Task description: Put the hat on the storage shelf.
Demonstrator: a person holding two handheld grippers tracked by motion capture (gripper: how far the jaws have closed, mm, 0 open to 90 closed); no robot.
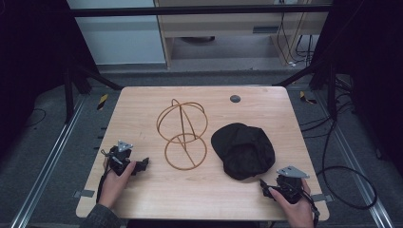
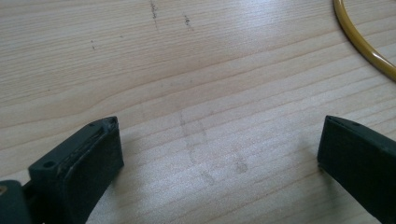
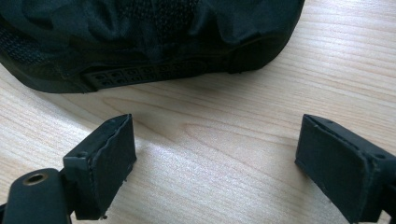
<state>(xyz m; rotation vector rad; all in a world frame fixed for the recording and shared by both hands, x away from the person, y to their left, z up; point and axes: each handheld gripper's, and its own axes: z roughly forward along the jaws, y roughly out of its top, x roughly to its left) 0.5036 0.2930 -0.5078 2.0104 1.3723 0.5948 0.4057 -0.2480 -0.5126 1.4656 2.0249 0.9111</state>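
Fingers [image 3: 334, 163] of the right gripper [image 3: 217, 161] stand wide and empty just short of the black cap [image 1: 243, 149]. Left gripper [image 2: 219, 158] fingers (also spread wide) hold nothing, near the gold wire stand [image 1: 183, 135] on the counter [image 1: 142, 109].

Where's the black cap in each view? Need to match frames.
High view: black cap right of centre on the table, just beyond the right gripper.
Left gripper view: not in it; the gold wire ring crosses the top right corner.
Right gripper view: cap across the top, ahead of the open jaws.
Shared landmark: the light wood tabletop.
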